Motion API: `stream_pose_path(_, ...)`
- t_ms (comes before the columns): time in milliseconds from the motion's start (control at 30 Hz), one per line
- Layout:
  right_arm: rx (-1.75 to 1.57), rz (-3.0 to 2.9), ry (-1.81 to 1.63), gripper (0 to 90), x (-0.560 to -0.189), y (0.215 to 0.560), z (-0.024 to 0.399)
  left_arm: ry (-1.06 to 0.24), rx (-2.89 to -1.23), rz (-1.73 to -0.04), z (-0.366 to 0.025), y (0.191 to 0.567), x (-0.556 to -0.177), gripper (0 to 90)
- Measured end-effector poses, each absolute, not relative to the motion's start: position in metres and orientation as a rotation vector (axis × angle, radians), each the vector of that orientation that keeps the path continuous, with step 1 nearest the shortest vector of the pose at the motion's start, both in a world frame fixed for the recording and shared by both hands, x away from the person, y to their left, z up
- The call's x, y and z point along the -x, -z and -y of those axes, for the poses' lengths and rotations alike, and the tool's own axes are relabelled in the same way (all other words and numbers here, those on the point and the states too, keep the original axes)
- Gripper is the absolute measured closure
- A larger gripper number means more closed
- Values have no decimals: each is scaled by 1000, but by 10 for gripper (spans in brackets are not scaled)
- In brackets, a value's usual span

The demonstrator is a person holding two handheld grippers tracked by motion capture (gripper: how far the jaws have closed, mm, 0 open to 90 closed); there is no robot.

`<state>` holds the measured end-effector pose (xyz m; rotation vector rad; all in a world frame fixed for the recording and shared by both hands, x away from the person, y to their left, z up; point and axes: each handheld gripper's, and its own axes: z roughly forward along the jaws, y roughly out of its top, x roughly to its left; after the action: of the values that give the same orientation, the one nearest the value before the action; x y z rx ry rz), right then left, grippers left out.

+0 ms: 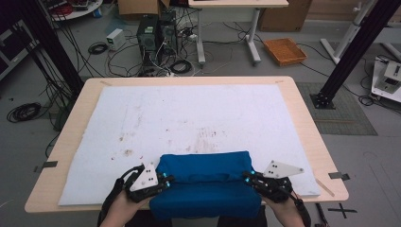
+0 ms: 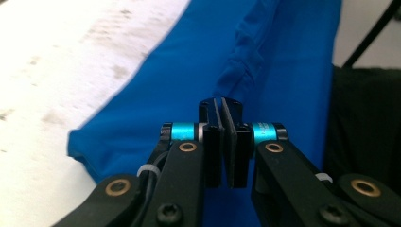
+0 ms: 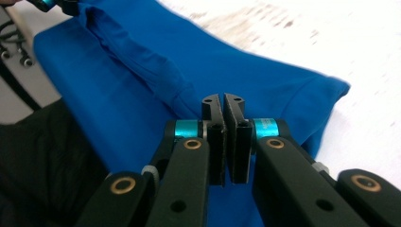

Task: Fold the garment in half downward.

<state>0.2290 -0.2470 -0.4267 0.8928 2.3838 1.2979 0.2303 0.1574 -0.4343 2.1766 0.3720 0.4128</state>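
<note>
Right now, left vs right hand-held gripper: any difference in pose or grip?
The left hand-held gripper sits at the blue cloth's left edge, the right hand-held gripper at its right edge. The left's grey plate lies more tilted, the right's flatter. Both have jaws closed at a raised fold of the cloth, apparently pinching it.

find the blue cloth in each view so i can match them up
High view: blue cloth at the table's near edge, between both grippers.
Left gripper view: centre to upper right, beyond the fingers.
Right gripper view: upper left to centre.
Shared landmark: the stained white mat beneath it.
</note>
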Motion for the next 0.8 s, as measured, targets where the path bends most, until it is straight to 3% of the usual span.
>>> stream_pose_path(333, -854, -2448, -1216, 872, -207, 439, 244, -381, -2228, -308, -156, 446, -212, 843)
stream_pose_path(567, -854, -2444, -1218, 791, -198, 438, 250, -349, -2233, -276, -159, 445, -205, 744)
stream_pose_path(800, -974, -2320, -1260, 695, -226, 424, 262, -440, -2109, -482, -167, 427, -230, 622)
